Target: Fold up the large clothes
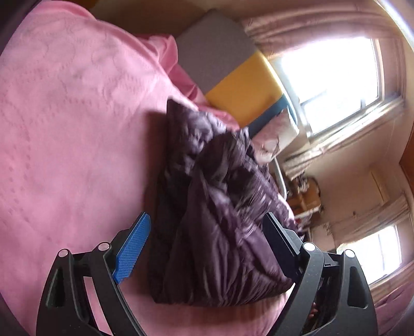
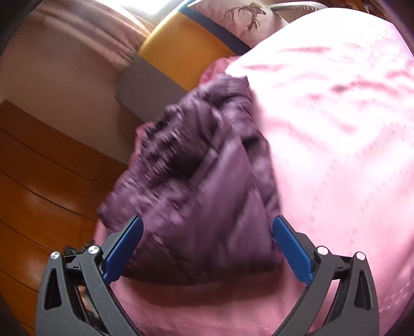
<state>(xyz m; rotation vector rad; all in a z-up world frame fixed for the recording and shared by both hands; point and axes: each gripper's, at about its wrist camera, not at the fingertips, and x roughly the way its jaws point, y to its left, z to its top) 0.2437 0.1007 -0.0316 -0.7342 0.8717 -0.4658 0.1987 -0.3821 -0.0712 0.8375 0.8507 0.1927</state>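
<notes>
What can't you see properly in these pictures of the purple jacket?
- Purple puffer jacket: motion blur in both views hides seams, zip and sleeves.
- Its underside: hidden against the pink bedspread.
- Deer-print pillow: cut off by the top edge in the right wrist view.

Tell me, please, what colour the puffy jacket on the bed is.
Dark purple jacket, clearest in the left wrist view.

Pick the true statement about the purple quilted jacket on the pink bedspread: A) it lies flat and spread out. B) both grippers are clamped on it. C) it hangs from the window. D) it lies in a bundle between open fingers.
D: the purple jacket sits bunched on the pink bedspread, with the left hand-held gripper and right hand-held gripper spread open around it.
</notes>
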